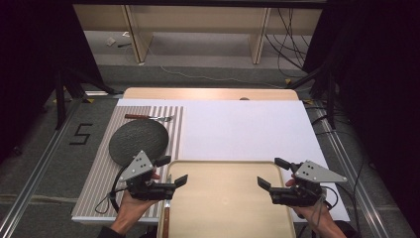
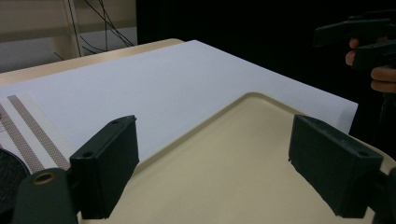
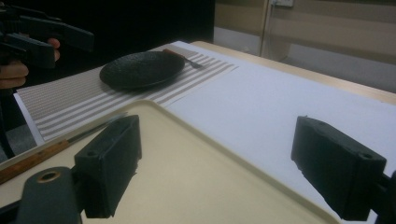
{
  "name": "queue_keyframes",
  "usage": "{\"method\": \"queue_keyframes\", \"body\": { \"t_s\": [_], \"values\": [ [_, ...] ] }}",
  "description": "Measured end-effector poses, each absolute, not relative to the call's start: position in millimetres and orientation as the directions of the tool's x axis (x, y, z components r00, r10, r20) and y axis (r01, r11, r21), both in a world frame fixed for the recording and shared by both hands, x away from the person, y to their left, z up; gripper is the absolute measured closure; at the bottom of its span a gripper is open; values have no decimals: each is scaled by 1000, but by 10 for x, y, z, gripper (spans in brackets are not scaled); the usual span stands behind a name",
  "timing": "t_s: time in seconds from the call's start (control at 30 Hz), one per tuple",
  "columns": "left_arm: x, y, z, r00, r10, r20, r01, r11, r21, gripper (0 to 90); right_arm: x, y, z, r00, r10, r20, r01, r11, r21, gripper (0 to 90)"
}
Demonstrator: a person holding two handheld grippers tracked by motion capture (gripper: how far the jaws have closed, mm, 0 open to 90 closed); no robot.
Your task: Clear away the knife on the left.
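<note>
Right now both tongs hover wide apart over the beige tray [image 1: 225,208] at the desk's near edge: left tongs [image 1: 172,171], right tongs [image 1: 273,173]. Nothing lies in the tray. Its long axis runs along that edge; a knife [image 1: 166,218] lies along its left rim, pointing away.

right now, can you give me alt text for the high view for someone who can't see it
A person's two hands each hold open black tongs, the left tongs and right tongs, over the side edges of a beige tray at the near edge of a white table. On a striped mat at the left lie a dark plate, a fork and a knife.
</note>
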State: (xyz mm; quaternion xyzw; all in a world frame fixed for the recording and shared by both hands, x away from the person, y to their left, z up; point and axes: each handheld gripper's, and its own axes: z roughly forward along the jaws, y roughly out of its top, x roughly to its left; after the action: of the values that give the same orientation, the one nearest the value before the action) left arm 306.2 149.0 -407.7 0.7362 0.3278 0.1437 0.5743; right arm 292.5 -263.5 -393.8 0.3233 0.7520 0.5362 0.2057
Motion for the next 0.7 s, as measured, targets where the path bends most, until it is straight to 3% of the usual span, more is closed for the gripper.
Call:
{"method": "queue_keyframes", "body": {
  "t_s": [0.7],
  "values": [
    [3068, 1469, -4115, 753, 633, -179, 327, -124, 937, 155, 2929, -2651, -3942, -701, 712, 41, 272, 214, 938, 170]
  ]
}}
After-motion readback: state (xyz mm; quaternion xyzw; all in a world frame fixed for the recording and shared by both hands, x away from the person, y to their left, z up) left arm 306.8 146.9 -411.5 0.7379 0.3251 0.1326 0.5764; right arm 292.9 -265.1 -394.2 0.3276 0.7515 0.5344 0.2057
